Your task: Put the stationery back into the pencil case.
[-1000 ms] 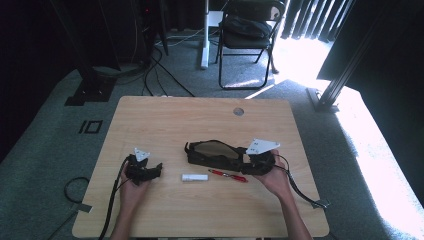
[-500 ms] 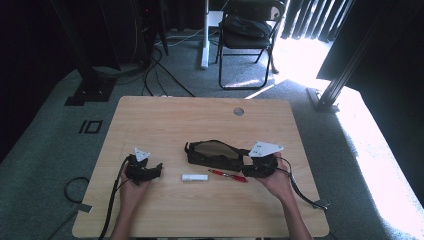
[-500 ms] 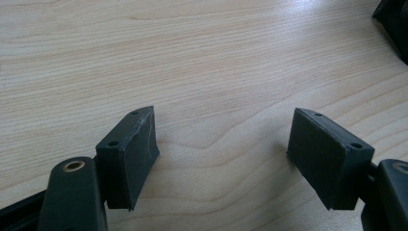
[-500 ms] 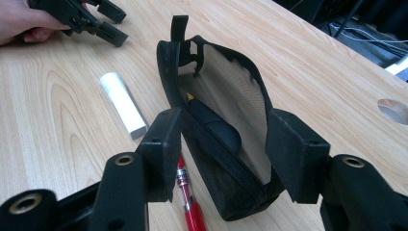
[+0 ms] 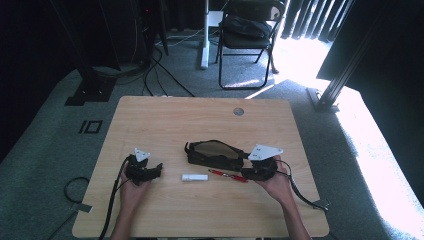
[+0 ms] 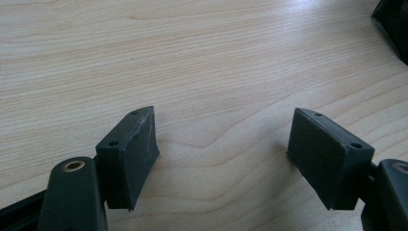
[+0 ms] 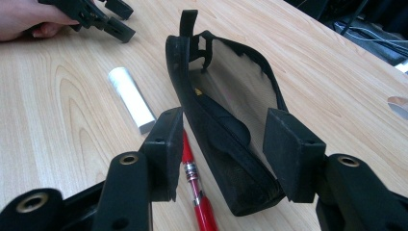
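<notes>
A black pencil case (image 5: 214,154) lies open near the middle of the wooden table (image 5: 200,115). Its long axis runs across the table from left to right in the high view, with a slight slope: the left end, which carries a small tab, sits a little farther from the person than the right end. In the right gripper view the case (image 7: 226,134) stretches away from the camera, with the tab end far off and the blunt near end low between the jaws. Its mouth faces up, showing a paler lining.

The right gripper (image 5: 248,172) is at the case's right end. Its jaws stand on either side of that end and have just been closing in. One jaw stands on the inner side of the case's near end, but the other is still apart from the case, with a gap and a red pen (image 7: 197,197) between them, so nothing is gripped yet.

The pen (image 5: 228,175) lies just in front of the case on the person's side, roughly parallel to it. A short white stick (image 5: 194,177) rests to the left of the pen, also lengthwise across the table.

The left gripper (image 5: 155,169) rests in the person's left hand (image 5: 131,190), well apart from the case, over bare wood. Its jaws are spread wide, with nothing between them.
</notes>
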